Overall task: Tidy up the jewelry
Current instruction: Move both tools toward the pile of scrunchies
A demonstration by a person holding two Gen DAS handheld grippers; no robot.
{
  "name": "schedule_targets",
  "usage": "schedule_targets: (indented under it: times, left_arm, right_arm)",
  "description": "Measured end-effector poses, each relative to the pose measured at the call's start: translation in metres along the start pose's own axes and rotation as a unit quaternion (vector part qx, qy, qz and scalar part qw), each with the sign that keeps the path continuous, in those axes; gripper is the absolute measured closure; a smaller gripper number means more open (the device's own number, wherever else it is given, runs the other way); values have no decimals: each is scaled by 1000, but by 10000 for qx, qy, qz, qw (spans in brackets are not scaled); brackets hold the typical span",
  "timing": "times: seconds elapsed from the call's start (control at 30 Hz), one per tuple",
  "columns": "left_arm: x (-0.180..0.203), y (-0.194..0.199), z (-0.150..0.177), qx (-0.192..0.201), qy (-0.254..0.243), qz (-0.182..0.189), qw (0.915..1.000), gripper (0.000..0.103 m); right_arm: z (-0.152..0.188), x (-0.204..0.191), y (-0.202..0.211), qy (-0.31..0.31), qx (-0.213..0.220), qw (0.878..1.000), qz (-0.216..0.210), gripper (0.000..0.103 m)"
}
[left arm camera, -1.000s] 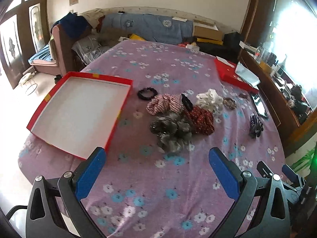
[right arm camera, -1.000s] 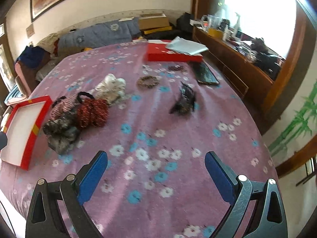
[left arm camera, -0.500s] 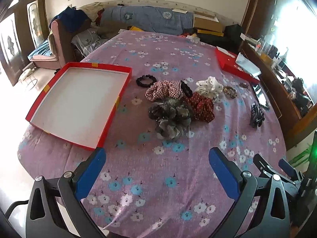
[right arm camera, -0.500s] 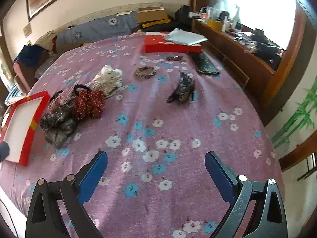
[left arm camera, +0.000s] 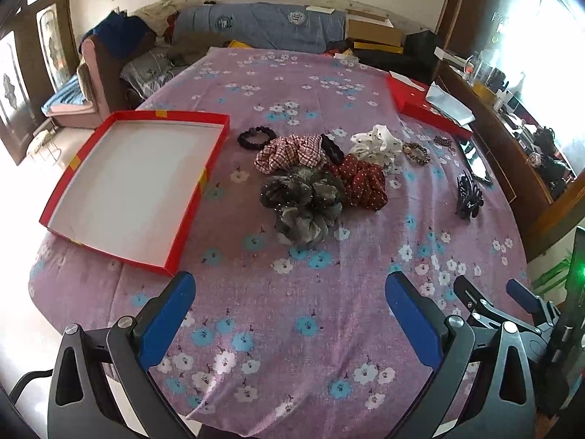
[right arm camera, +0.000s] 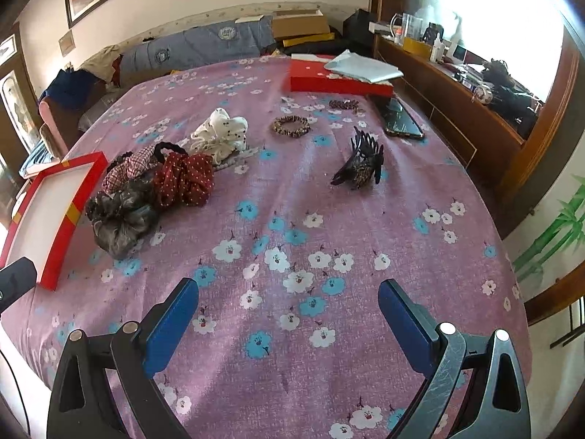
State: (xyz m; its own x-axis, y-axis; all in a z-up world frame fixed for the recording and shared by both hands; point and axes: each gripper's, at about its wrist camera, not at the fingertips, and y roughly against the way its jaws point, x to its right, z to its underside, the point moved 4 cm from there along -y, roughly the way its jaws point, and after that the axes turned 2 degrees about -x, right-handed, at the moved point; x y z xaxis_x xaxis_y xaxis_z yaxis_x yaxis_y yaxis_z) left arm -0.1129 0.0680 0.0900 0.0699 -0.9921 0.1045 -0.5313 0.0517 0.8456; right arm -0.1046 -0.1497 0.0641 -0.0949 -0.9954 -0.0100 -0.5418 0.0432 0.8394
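An empty red tray (left arm camera: 204, 179) with a white floor lies on the left of the purple flowered tablecloth. A pile of scrunchies lies mid-table: grey (left arm camera: 303, 201), red dotted (left arm camera: 365, 183), plaid (left arm camera: 289, 148), white dotted (left arm camera: 376, 141) and a black hair tie (left arm camera: 256, 135). A dark claw clip (right arm camera: 362, 162) lies apart on the right, with a leopard hair tie (right arm camera: 291, 125) behind it. My left gripper (left arm camera: 290, 314) is open and empty above the near table edge. My right gripper (right arm camera: 289, 318) is open and empty, also near the front edge.
A red box lid (right arm camera: 340, 82) with pale paper (right arm camera: 362, 67) on it sits at the far right. A black phone (right arm camera: 400, 119) lies by the right edge. A sofa with bedding (left arm camera: 256, 25) stands behind the table, a wooden sideboard (right arm camera: 457, 84) on the right.
Both grippers have pulled back and risen, so the table and its objects appear smaller and farther away. Nothing on the table has moved. Both grippers stay open.
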Motion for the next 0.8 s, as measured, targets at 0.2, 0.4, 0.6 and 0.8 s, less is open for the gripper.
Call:
schedule_targets:
  times: [0.2, 0.4, 0.6, 0.8]
  left_arm:
    - [7, 2, -1, -7, -161, -53, 9999, 0]
    - [7, 6, -4, 37, -197, -144, 9997, 0]
    - [10, 6, -4, 93, -243, -214, 9994, 0]
    - [12, 3, -2, 92, -301, -271, 9991, 0]
  right_arm:
    - [1, 9, -2, -184, -100, 9998, 29, 3]
    - [2, 8, -4, -209, -169, 9996, -45, 3]
    - [0, 5, -3, -134, -122, 9998, -91, 7]
    - [1, -3, -5, 90, -127, 9998, -152, 8]
